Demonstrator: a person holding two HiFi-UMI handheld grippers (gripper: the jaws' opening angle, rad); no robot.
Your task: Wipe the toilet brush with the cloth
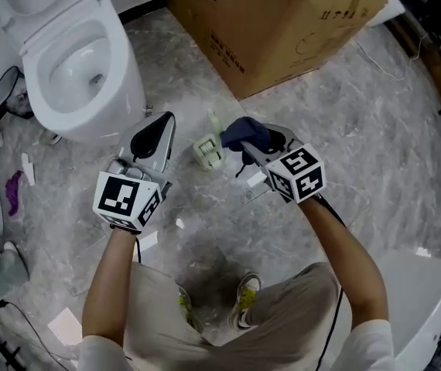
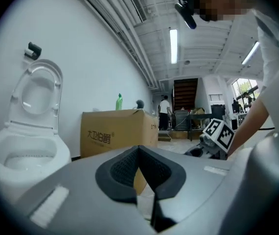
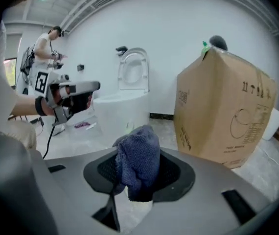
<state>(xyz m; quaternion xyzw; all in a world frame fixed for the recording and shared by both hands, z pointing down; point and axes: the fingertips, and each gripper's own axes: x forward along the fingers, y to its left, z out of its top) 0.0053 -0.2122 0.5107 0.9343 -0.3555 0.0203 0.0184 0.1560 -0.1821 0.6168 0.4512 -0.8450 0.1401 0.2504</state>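
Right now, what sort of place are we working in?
Probably a mock bathroom corner inside a workshop hall: a white toilet stands on marble-look floor beside a cardboard box, under an open industrial ceiling.

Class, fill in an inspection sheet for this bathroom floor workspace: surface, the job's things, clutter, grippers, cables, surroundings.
Surface: grey marbled floor.
Job's things: a pale green toilet brush stands on the floor ahead of the two grippers. A dark blue cloth is held just to its right. Whether the two touch cannot be told.
Clutter: white scraps and a purple item near the left edge.
Grippers: the left gripper is shut and empty. The right gripper is shut on the cloth.
Cables: a black cable runs along the right arm.
Surroundings: a white toilet with its lid raised, and a large cardboard box.
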